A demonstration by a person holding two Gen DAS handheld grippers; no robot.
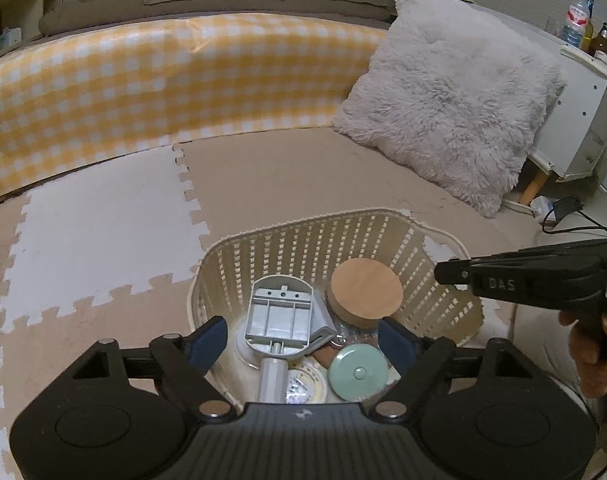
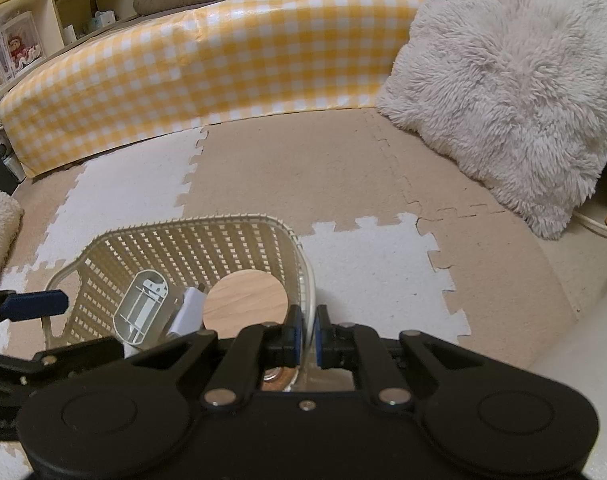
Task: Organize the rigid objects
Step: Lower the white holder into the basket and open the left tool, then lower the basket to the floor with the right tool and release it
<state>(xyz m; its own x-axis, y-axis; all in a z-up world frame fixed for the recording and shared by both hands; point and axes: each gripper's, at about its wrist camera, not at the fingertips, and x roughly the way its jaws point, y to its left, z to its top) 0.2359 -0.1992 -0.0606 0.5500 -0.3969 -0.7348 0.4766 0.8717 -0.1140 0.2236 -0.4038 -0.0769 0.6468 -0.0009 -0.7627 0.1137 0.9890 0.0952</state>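
Cream plastic basket sits on the foam puzzle-mat floor, holding a wooden-lidded jar, a grey plastic piece and a mint-green round tin. Left gripper hangs over it, jaws released wide. Right gripper has its jaws clenched on the basket's rim. Fluffy pillow lies beyond.

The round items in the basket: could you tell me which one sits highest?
The wooden disc lid on the far right side sits highest; the mint green disc and the cream round one lie low on the basket floor.
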